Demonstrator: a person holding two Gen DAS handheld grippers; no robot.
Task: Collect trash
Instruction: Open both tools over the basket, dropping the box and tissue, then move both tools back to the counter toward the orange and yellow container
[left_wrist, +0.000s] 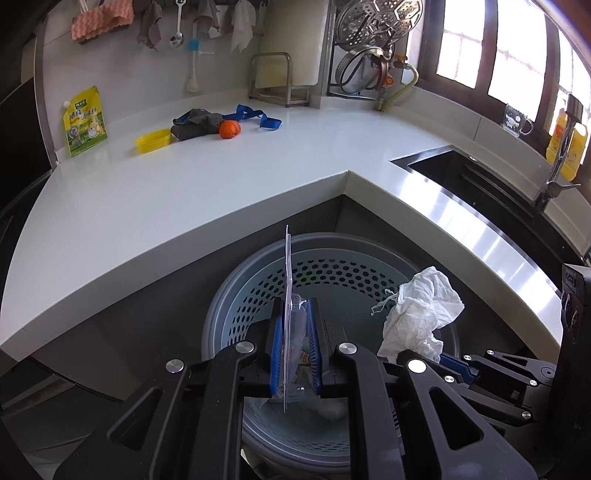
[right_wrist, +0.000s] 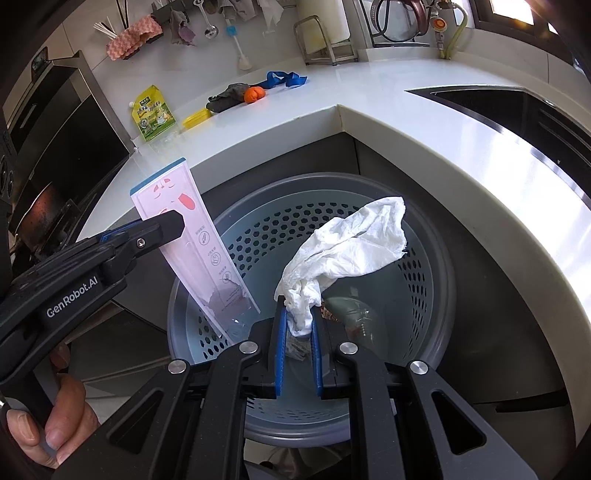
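Both hands are standing over the perforated grey bin (right_wrist: 424, 258) tucked into the inner corner of the white table (left_wrist: 207, 173). The left gripper (left_wrist: 293, 347) is clenching a flat pink-and-white package (right_wrist: 192, 236) edge-on between its blue pads; from the right wrist view the card is tilting, its lower end already dipping inside the bin's rim while its upper end is leaning out toward the table. The right gripper (right_wrist: 298, 332) is pinching a crumpled white tissue (right_wrist: 347, 243) by its bunched lower end, the loose part flaring above the bin opening. Some trash, seemingly clear plastic, is lying at the bin's bottom. Judgement: the step in hand is the drop. For the package, lowering it further and bringing it more upright before letting go looks wise, since a long stiff card released at a slant could catch on the rim and tip outward. The tissue is light and may cling to the pads, so opening wide over the middle of the bin, with a slight shake if needed, should be cleaner. Keeping the two grippers apart is avoiding a clash. Still waiting on the table: an orange ball-like item (left_wrist: 229, 129), a dark cloth (left_wrist: 195, 125), a blue strap (left_wrist: 258, 116), a yellow lid (left_wrist: 153, 140)
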